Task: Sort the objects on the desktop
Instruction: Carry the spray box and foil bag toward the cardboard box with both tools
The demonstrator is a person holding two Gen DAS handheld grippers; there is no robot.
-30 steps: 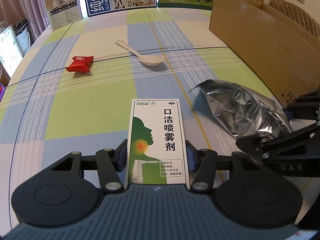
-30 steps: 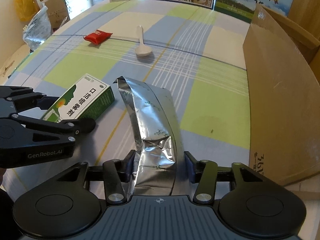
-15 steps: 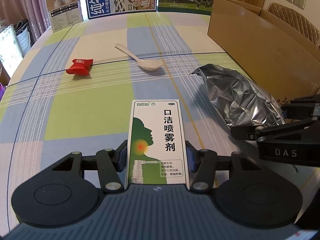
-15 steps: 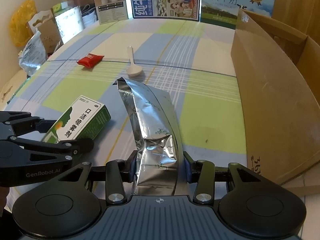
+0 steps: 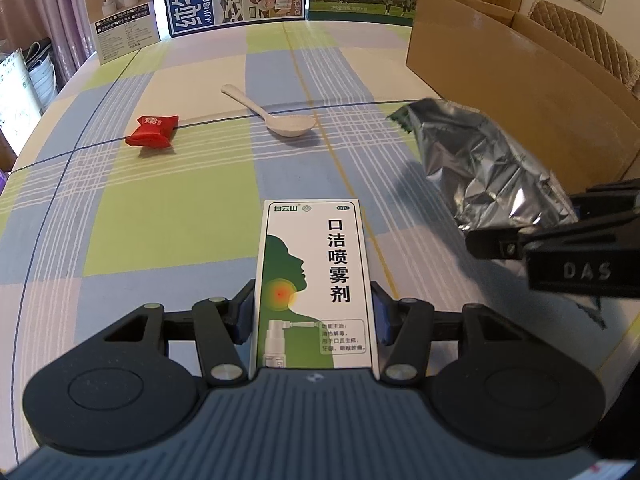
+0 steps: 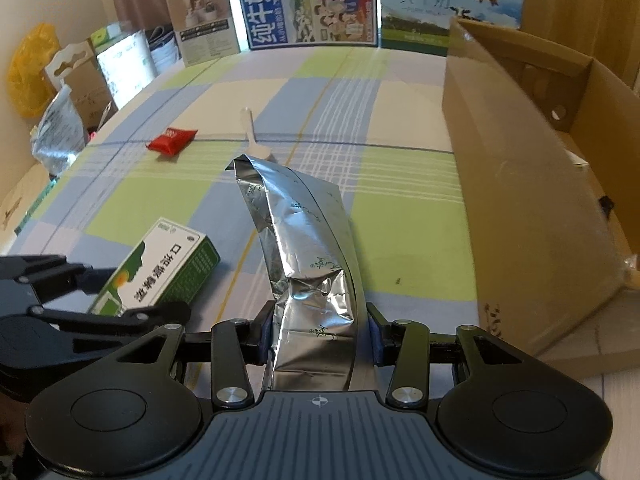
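— Two containers, or one? Start with the biggest thing.

— One big one: the checked tablecloth (image 5: 168,216) carries everything, and the open cardboard box (image 6: 516,200) stands on its right side. Its inside is mostly hidden by the near wall; I can make out only inner flaps with round holes, so I cannot tell what lies in it.

— And the printed cartons?

— Several milk cartons (image 6: 308,0) stand upright along the far edge, closed.

— What are the grippers doing?

— The right gripper (image 6: 318,336) has its jaws pressed against both sides of a crumpled silver foil bag (image 6: 304,248), which juts forward, raised off the cloth, just beside the box's near wall. The left gripper (image 5: 314,316) is clamped on a green-and-white spray box (image 5: 316,276), lying flat between the pads, label up. In the right view that spray box (image 6: 160,268) sits to the left of the bag.

— Anything loose?

— A white spoon (image 5: 276,116) lies mid-table, bowl up, and a small red packet (image 5: 152,131) lies left of it, apart from it.
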